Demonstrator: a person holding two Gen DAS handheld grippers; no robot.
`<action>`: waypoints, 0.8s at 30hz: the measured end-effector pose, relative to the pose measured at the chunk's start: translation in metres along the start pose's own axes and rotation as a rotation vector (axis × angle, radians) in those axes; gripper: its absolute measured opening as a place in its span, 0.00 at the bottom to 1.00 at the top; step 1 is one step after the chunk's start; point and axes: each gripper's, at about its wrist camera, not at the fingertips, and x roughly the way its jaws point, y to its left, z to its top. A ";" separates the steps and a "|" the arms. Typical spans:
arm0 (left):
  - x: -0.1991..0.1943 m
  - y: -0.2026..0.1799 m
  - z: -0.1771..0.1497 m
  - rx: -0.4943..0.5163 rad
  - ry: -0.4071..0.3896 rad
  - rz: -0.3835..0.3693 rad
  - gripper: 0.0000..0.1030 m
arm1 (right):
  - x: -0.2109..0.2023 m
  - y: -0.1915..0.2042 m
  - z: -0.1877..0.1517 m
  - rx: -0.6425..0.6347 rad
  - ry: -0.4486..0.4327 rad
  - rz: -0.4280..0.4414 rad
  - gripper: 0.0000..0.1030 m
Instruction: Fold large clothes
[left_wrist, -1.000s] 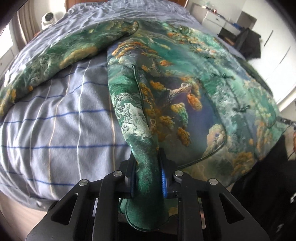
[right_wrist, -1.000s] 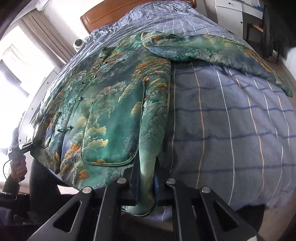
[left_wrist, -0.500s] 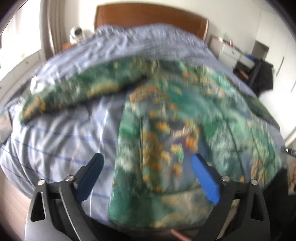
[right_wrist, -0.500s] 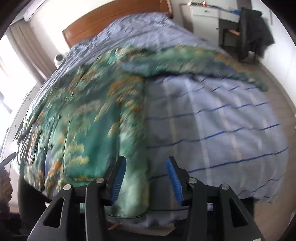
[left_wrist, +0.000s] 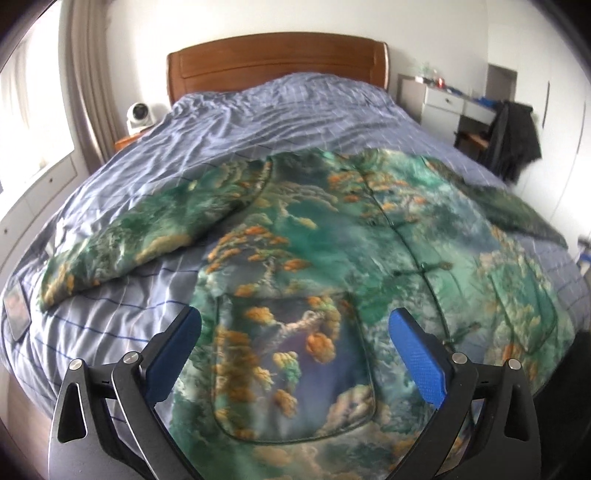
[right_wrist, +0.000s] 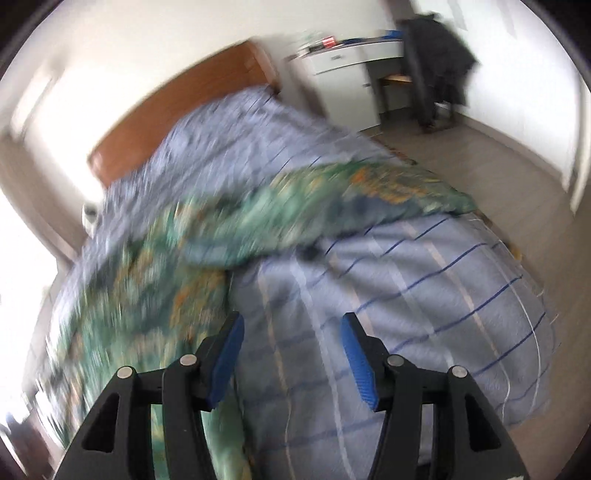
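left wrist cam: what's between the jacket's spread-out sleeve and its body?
A bare wedge of the striped bedspread separates the sleeve from the jacket body; nothing lies on it. This shows in the left wrist view.

White walls, wooden headboard (left_wrist: 277, 61), white dresser (left_wrist: 443, 101), curtained window (left_wrist: 33, 110) at left.

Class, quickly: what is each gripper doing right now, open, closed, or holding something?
Left gripper: open, holding nothing, above the green patterned jacket.
Right gripper: open, holding nothing, over the striped bedcover.
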 end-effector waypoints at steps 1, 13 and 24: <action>0.001 -0.004 -0.001 0.006 0.013 0.009 0.99 | 0.002 -0.014 0.007 0.060 -0.018 0.016 0.54; 0.001 -0.012 -0.010 -0.047 0.075 0.031 0.99 | 0.109 -0.154 0.064 0.710 -0.097 0.146 0.54; 0.008 0.004 -0.024 -0.110 0.114 0.060 0.99 | 0.076 -0.065 0.127 0.358 -0.293 0.057 0.11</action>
